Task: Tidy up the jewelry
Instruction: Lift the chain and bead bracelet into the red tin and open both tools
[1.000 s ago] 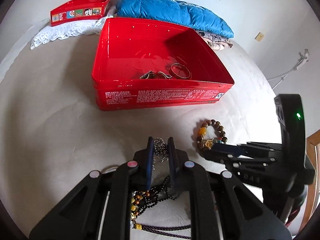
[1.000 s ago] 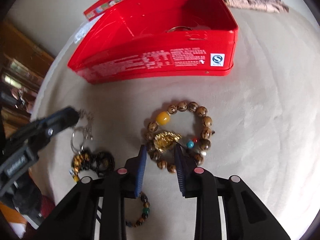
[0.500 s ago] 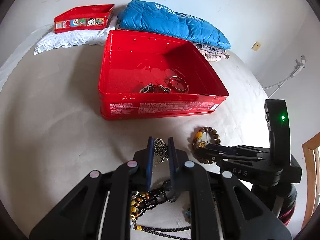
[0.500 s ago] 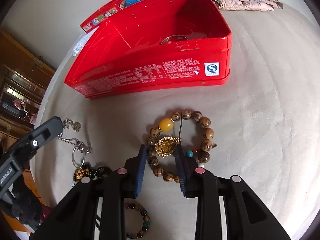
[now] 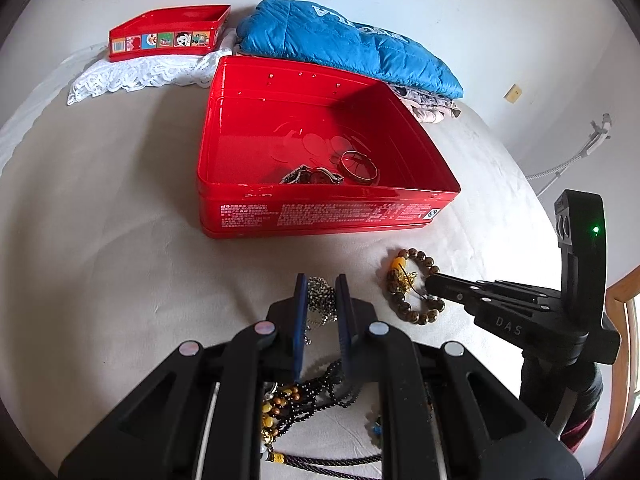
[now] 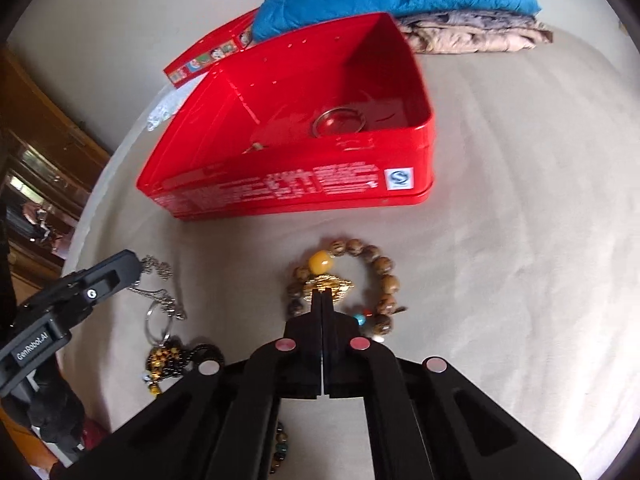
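Sitting lower left of the right-wrist view, silver chain (image 6: 160, 296) is pinched by left gripper (image 5: 322, 296). Center: right gripper (image 6: 322, 298) is clenched on wooden bead bracelet (image 6: 384, 272)'s gold charm. Red tin (image 6: 280, 188), upper center, holds a bangle (image 6: 339, 120) & little else; most pcs still outside.

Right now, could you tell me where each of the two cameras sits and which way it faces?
Left wrist: on the left gripper, angled down over the bed at the red tin; its fingers straddle a silver chain, and the right gripper enters from the right.
Right wrist: on the right gripper, angled down, shut on the beaded bracelet; the left gripper shows at left.
Shared: tin, bracelet, chain, blue jacket.
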The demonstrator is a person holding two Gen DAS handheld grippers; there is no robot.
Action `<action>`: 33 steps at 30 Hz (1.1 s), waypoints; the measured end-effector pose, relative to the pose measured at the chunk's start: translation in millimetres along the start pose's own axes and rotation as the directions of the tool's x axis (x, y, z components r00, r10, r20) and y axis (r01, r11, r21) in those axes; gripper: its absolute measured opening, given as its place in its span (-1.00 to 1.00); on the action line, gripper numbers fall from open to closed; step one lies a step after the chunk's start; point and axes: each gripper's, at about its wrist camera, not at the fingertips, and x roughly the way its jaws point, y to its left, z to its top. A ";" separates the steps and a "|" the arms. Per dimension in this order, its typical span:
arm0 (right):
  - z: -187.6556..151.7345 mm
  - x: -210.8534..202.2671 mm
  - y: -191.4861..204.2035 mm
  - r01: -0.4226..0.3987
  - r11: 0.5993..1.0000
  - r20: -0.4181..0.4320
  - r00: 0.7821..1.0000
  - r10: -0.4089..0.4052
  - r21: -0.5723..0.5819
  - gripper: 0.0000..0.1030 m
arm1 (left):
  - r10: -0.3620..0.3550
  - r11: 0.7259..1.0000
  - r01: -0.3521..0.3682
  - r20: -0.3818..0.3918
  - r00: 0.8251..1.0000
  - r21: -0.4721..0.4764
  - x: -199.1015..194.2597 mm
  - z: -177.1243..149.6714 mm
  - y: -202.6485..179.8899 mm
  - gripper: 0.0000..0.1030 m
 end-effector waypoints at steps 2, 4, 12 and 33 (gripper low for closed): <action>1.0 3.7 -3.0 -0.021 1.000 -0.017 1.000 0.021 0.023 -0.76 | 0.000 1.000 0.000 -0.004 1.000 0.001 1.3 -0.4 0.0 -0.77; 1.3 7.5 -9.3 -0.045 0.997 -0.035 0.998 0.047 0.059 -0.42 | -0.001 1.000 0.001 -0.006 1.000 0.004 2.3 -1.0 -0.6 -0.77; 3.3 -0.3 -18.0 -0.049 0.996 0.007 0.999 0.049 0.073 -0.42 | -0.003 1.000 0.004 -0.010 1.000 0.011 3.6 -2.2 -2.1 -0.77; 13.0 -6.0 -25.8 0.032 0.999 0.051 0.998 -0.033 0.020 -0.79 | -0.005 1.000 0.005 -0.019 1.000 0.014 6.5 -4.1 -3.9 -0.76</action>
